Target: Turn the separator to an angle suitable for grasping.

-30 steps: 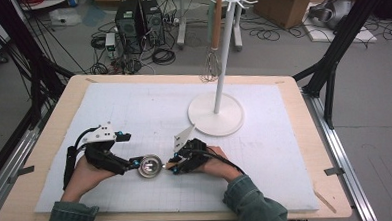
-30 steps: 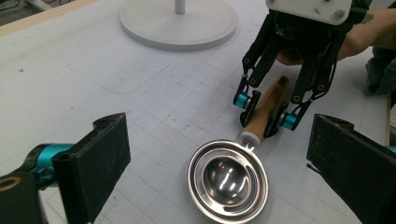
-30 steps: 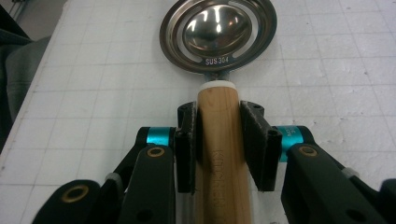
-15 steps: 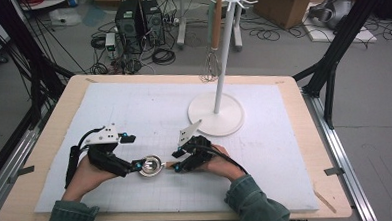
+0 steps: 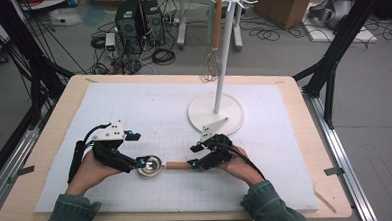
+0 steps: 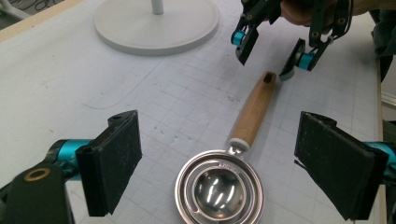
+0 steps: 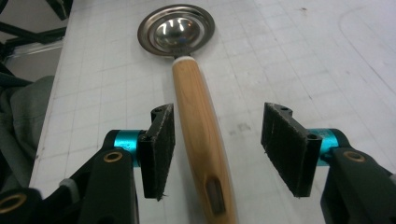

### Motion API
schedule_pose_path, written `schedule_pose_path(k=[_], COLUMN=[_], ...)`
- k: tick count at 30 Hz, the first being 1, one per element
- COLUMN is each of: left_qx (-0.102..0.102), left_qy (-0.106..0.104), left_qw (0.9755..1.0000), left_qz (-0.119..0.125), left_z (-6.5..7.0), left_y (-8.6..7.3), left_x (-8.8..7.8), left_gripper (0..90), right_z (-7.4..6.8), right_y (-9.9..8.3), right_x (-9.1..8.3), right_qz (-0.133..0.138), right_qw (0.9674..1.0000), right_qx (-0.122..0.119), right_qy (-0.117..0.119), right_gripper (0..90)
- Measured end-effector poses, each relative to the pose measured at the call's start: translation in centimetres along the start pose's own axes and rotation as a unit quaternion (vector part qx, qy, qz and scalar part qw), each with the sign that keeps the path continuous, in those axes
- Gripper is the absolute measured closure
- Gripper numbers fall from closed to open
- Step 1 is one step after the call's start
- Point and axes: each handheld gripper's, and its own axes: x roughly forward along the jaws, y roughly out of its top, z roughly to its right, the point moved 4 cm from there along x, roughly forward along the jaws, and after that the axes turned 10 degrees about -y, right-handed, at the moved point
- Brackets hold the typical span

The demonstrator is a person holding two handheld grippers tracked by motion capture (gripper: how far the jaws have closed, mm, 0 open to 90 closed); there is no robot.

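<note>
A metal scoop [image 5: 150, 165] with a wooden handle [image 5: 178, 165] lies flat on the white mat [image 5: 154, 107] near the front edge. My left gripper [image 5: 141, 153] is open and its jaws, which have just been closing a little, stand either side of the bowl [image 6: 219, 191] without touching it. My right gripper [image 5: 195, 154] is open at the handle's free end. Its jaws have just been opening, and the handle [image 7: 196, 126] lies between the pads, close to the left pad and pressed by neither. The right gripper [image 6: 265, 63] also shows beyond the handle tip in the left gripper view.
A white stand with a round base [image 5: 234, 120] rises behind the right hand, and a whisk [image 5: 212, 64] hangs from its top. The mat covers most of the wooden table [image 5: 316, 150]. Computers and cables sit on the floor beyond the far edge.
The right gripper has let go of the handle, opened, and drawn back to the right along it. The scoop and the left hand have stayed in place.
</note>
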Motion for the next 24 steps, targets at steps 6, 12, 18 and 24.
schedule_pose_path(k=[6,12,18,24], left_qx=[0.003,0.019,0.036,0.053], left_qy=[-0.008,-0.015,-0.023,-0.037], left_qw=[1.0,0.9996,0.9987,0.9972], left_qz=[-0.004,-0.016,-0.027,-0.039], left_z=[0.1,0.5,0.5,0.4], left_y=[0.3,0.7,1.3,1.5], left_x=[0.0,0.2,0.2,0.7], left_gripper=[18.9,20.8,22.2,23.0], right_z=[0.1,-0.1,-0.3,-0.5], right_y=[-0.8,-1.5,-2.0,-2.5], right_x=[-1.5,-2.9,-4.0,-4.7], right_qz=[0.006,0.024,0.031,0.032], right_qw=[0.9998,0.9988,0.9984,0.9984], right_qx=[0.016,0.037,0.039,0.038], right_qy=[-0.013,-0.02,-0.028,-0.027], right_gripper=[37.5,34.0,33.8,35.2])
